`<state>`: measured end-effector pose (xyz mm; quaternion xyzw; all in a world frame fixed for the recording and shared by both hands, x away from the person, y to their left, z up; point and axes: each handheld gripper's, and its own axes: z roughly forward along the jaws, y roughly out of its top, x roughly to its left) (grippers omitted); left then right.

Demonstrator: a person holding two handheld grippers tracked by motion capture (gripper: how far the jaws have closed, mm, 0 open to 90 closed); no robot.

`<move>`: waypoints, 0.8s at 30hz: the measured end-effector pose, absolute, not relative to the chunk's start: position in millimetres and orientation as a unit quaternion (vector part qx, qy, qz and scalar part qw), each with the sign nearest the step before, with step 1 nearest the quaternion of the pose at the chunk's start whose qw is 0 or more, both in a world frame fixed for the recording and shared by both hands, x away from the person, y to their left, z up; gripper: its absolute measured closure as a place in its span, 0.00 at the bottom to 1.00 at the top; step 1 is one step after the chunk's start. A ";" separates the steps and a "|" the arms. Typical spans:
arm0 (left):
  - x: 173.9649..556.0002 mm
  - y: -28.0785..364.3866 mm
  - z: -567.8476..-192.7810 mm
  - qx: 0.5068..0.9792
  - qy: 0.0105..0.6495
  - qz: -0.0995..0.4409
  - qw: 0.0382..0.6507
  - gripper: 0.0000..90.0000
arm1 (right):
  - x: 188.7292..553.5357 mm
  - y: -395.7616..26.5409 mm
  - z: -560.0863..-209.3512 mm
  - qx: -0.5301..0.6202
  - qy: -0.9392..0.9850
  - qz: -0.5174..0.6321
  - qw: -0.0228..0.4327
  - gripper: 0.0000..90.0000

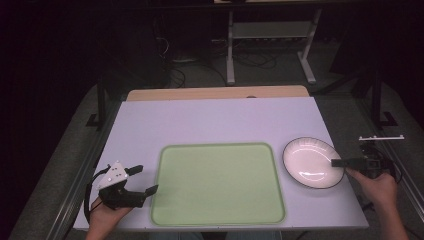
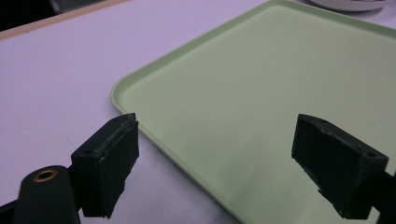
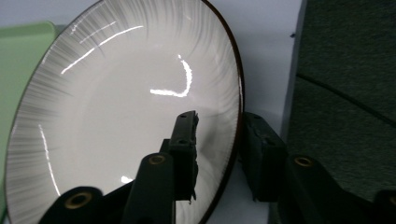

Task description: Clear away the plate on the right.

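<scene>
- Left tongs [image 1: 141,180] rest at the near left corner of the table [image 1: 215,120], gripped by the person's left hand [image 1: 106,212], with a grey three-cornered plate on top.
- Seen from the left gripper view, these tongs [image 2: 215,158] stand spread wide with nothing between the two black jaws; they point across the near left corner of the tray [image 2: 280,93].
- One jaw hangs over the bare table just outside the tray's rim, the other over the tray's floor.
- Pale green, with rounded corners, the tray [image 1: 217,182] lies flat in the middle of the near half of the table and carries nothing.
- Just beside the tray's right edge sits the plate [image 1: 312,162], white with a thin dark rim and fine grey streaks around its inner wall; it lies close to the right edge of the table.
- Right tongs [image 1: 336,162] reach the plate's right rim from the right, held by the person's right hand [image 1: 377,187], which sits off the table's right edge.
- From the right gripper view, the right tongs [image 3: 219,140] straddle the plate's rim [image 3: 236,93]: one jaw lies inside over the white bowl of the plate, the other outside against the dark edge.
- Those jaws are narrowed close around the rim; whether both pads already press on it I cannot tell.
- Beyond the table's right edge lies dark grey carpet [image 3: 345,60].
</scene>
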<state>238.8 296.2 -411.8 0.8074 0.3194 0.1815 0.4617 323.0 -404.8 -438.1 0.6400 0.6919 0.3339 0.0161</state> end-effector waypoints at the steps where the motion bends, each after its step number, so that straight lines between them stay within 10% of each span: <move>1: 238.8 296.3 -411.7 0.807 0.320 0.181 0.462 0.16 | 324.4 -404.6 -439.8 0.642 0.688 0.339 0.008 0.78; 24: 239.0 296.1 -412.1 0.808 0.320 0.181 0.461 0.16 | 324.5 -421.2 -449.9 0.682 0.616 0.388 -0.057 0.92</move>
